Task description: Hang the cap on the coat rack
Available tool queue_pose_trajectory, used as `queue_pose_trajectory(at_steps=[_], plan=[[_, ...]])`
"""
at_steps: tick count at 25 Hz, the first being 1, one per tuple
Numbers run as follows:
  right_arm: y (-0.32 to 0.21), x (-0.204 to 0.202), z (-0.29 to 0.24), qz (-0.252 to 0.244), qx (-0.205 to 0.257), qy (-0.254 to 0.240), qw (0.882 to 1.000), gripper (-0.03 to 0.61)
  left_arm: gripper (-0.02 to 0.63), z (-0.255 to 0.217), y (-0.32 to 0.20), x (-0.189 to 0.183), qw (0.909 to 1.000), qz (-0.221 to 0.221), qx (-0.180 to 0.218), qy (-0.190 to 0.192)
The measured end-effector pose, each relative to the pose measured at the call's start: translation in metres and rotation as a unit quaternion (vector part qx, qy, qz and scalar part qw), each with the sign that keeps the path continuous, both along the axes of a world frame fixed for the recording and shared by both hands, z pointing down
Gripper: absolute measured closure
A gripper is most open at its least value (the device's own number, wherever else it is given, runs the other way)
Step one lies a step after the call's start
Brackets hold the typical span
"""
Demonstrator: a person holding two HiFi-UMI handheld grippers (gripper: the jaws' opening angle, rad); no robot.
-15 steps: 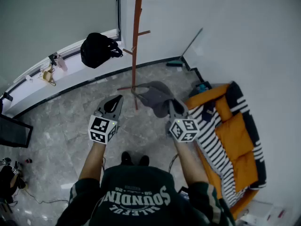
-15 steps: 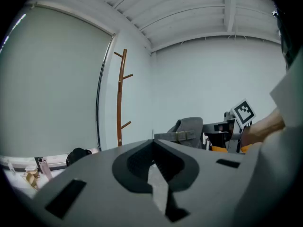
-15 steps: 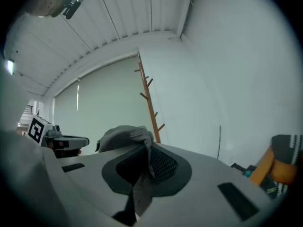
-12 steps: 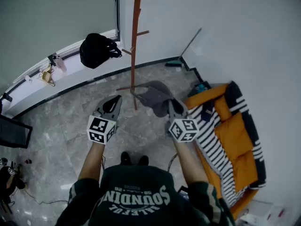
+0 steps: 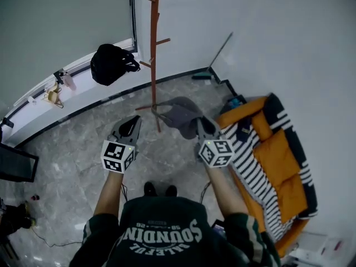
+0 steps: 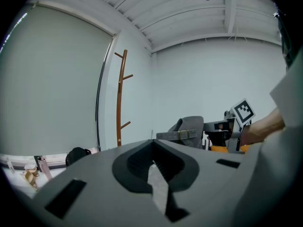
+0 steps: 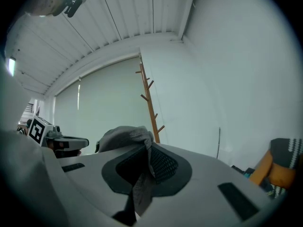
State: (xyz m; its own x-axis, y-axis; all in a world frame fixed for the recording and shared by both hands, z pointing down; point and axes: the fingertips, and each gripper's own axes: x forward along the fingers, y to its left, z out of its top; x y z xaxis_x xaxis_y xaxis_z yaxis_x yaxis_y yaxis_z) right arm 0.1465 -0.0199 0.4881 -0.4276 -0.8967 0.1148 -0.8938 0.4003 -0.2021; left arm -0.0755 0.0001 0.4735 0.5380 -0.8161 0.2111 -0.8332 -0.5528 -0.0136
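The orange-brown coat rack (image 5: pixel 153 54) stands by the wall corner, with short pegs up its pole; it also shows in the left gripper view (image 6: pixel 120 103) and the right gripper view (image 7: pixel 147 103). My right gripper (image 5: pixel 204 128) is shut on the edge of the grey cap (image 5: pixel 181 114), which it holds just right of the pole's lower part. Cap fabric (image 7: pixel 124 135) is pinched between the pads of the right gripper (image 7: pixel 147 148). To the left of the pole my left gripper (image 5: pixel 129 128) is shut and empty (image 6: pixel 152 161), and from there the cap (image 6: pixel 189 129) is seen to the right.
A black bag (image 5: pixel 111 63) lies on the window ledge behind the rack. An orange and striped sofa (image 5: pixel 272 154) fills the right side. A long-handled broom (image 5: pixel 214 57) leans on the wall. A dark screen (image 5: pixel 14 161) is at far left. The person's feet (image 5: pixel 158 189) stand on grey marble floor.
The whole head view has slid slightly left and down. Both grippers and the cap keep nearly the same places beside the rack. The right gripper still holds the cap.
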Motion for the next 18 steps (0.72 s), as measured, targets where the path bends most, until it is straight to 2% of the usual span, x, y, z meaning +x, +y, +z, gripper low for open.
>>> queue_pose_trajectory(at_steps=[11, 18], plan=[[0.005, 0.01, 0.006, -0.014, -0.009, -0.008, 1.0, 0.558, 0.614, 0.004, 0.008, 0.017, 0.9999, -0.01, -0.005, -0.002], [0.009, 0.022, 0.006, -0.031, -0.009, -0.015, 0.999, 0.558, 0.614, 0.005, 0.013, 0.023, 0.9993, -0.037, -0.006, -0.001]])
